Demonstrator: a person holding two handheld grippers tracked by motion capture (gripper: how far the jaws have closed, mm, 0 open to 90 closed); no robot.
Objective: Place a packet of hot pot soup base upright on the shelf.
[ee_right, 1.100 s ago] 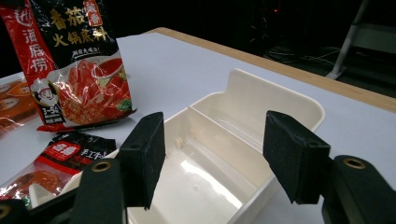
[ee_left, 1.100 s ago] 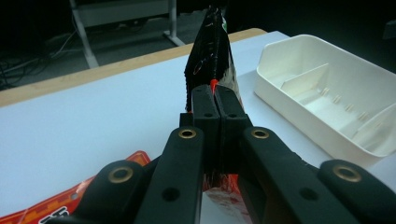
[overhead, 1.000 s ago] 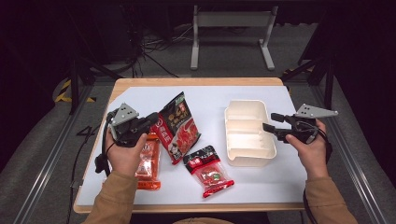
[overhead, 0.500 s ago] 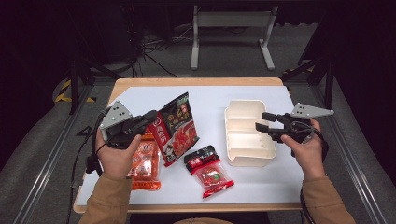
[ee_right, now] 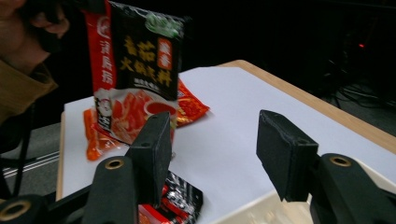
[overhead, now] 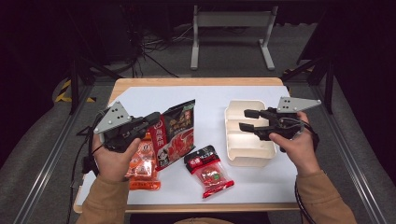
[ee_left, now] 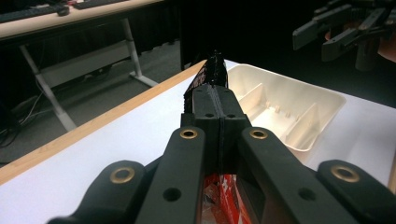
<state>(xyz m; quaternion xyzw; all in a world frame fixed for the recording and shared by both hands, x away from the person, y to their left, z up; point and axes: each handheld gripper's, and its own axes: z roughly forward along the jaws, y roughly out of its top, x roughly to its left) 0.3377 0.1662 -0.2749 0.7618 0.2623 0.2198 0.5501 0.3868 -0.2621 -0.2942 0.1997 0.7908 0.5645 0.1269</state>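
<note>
My left gripper [overhead: 153, 120] is shut on the edge of a large black-and-red sauce packet [overhead: 176, 134], which hangs lifted off the white table top. In the left gripper view the jaws [ee_left: 218, 100] are pressed together on the packet's thin edge [ee_left: 212, 70]. My right gripper [overhead: 246, 119] hovers over the cream divided tray [overhead: 247, 156]. It is open; its jaws have just closed a little and nothing is between them. In the right gripper view the gripper [ee_right: 212, 140] faces the hanging packet [ee_right: 135, 70].
An orange snack packet [overhead: 142, 164] lies under my left hand. A small red-and-black packet [overhead: 208, 171] lies at the table's front middle. The tray [ee_left: 280, 109] has several compartments. Table legs and cables stand beyond the far edge.
The left gripper has raised the large packet, which now hangs more upright. The right gripper has moved left and up, out over the tray.
</note>
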